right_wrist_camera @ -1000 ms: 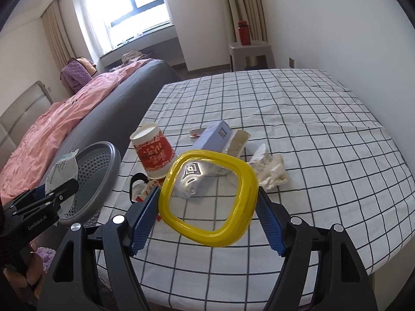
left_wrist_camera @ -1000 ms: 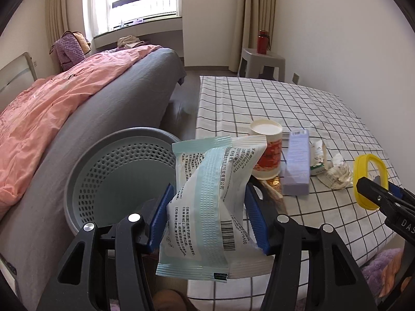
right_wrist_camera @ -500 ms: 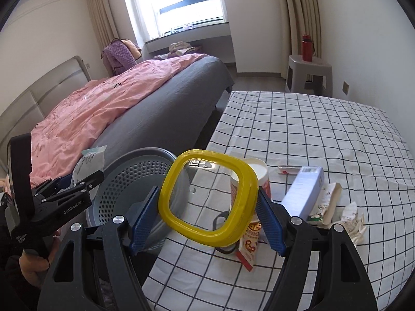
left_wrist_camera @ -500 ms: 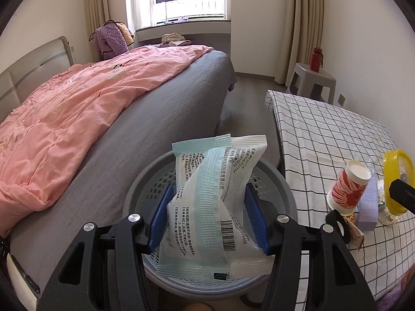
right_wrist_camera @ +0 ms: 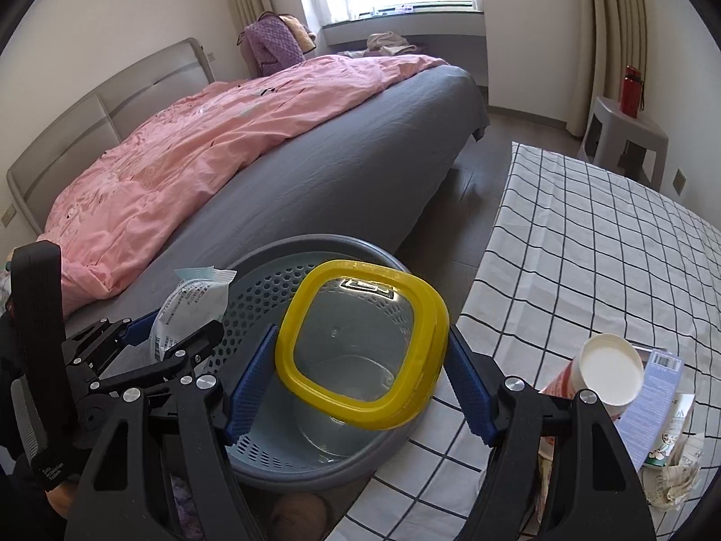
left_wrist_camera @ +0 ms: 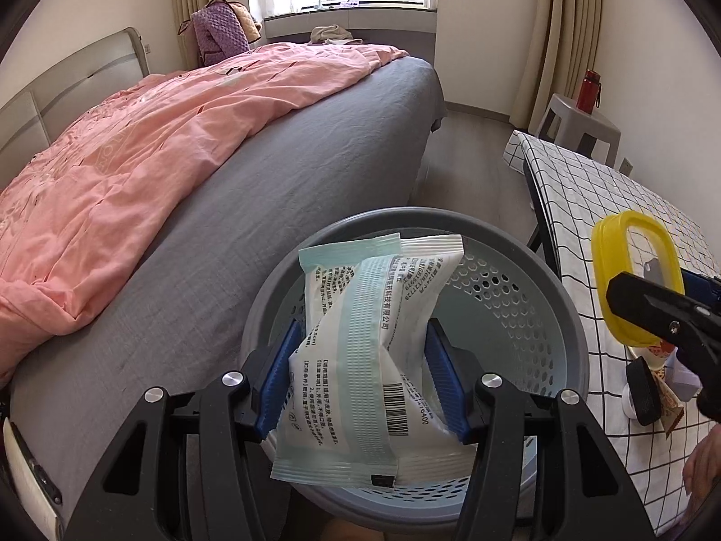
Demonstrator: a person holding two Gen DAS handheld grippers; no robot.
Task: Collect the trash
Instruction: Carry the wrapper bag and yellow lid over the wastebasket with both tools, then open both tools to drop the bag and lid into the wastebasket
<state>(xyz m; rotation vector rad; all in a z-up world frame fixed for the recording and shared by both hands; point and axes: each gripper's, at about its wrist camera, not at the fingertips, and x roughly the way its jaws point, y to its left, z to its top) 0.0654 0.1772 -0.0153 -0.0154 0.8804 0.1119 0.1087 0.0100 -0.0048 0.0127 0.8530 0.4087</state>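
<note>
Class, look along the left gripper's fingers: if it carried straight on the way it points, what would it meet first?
Most likely the inside of the grey perforated basket. The left gripper, shut on the wipes packet, aims down into its open mouth, and nothing else shows in between. Whether wall or floor comes first is unclear.

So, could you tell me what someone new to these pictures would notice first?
Probably the yellow-rimmed clear container clamped in the right gripper, and the white and teal packet pinched in the left gripper, both poised over the grey perforated basket on the floor. Behind them, the pink duvet on the grey bed fills the left side; a red and white paper cup stands on the checked tablecloth at right.
</note>
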